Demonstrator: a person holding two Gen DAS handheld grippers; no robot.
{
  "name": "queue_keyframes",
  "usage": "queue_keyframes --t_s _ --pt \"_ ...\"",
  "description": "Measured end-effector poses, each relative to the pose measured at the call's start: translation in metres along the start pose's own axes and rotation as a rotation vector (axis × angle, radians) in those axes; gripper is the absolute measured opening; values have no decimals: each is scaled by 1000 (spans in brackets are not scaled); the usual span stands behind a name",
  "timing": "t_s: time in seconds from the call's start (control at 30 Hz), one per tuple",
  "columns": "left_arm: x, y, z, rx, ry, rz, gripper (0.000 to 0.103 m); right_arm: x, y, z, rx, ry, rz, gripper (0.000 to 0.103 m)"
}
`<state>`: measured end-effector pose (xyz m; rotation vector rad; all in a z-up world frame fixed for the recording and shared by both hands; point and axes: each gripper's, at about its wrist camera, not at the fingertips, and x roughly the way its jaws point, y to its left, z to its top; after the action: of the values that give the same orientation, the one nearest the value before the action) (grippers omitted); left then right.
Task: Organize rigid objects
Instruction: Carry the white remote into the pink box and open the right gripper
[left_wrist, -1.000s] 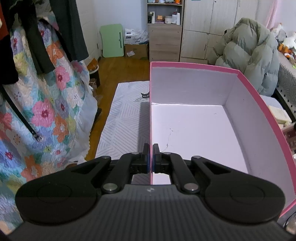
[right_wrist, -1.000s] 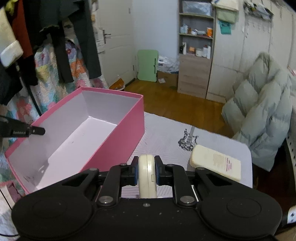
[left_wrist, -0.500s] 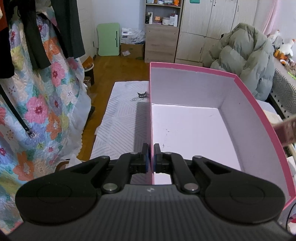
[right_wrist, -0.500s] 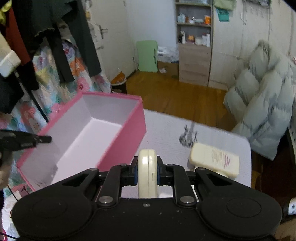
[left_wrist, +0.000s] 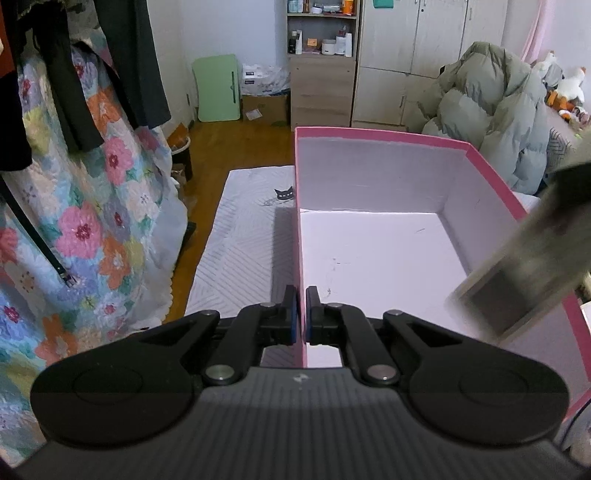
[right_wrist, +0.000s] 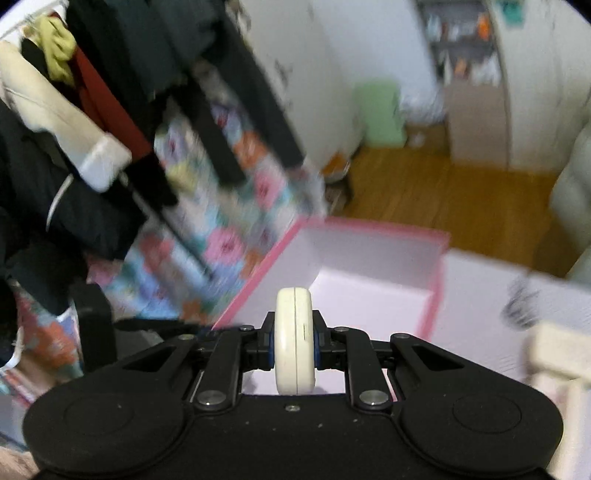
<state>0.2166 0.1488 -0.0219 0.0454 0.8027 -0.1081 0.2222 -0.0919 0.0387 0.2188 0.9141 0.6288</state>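
The left gripper (left_wrist: 300, 314) is clenched on the near-left wall of the pink box (left_wrist: 388, 134), one finger inside, one outside, holding it steady on the patterned cloth (left_wrist: 243, 251). The right gripper (right_wrist: 294, 339) grips a cream flat rounded object (right_wrist: 294, 332) edge-up, w/ the fingers pressed on both flat faces, above the box interior; the box floor looks empty. The right wrist view is blurred, so prob. fast motion.

Risks, in my judgement: the object is smooth and stands on its edge, so if let go from high it can roll or bounce out. A fast approach can also hit the box rim and twist the thin wall against the left grip.
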Motion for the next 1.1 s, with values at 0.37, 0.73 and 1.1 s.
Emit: queue_keyframes --t_s 0.37,0.73,1.1 --pt "4 -15 -6 33 17 46 3 84 -46 9 316 -64 51 21" --pt "4 -13 -7 19 17 19 4 114 -65 -9 519 32 52 21" --pt "3 -11 -5 10 25 7 4 129 -57 -8 425 7 -38 35"
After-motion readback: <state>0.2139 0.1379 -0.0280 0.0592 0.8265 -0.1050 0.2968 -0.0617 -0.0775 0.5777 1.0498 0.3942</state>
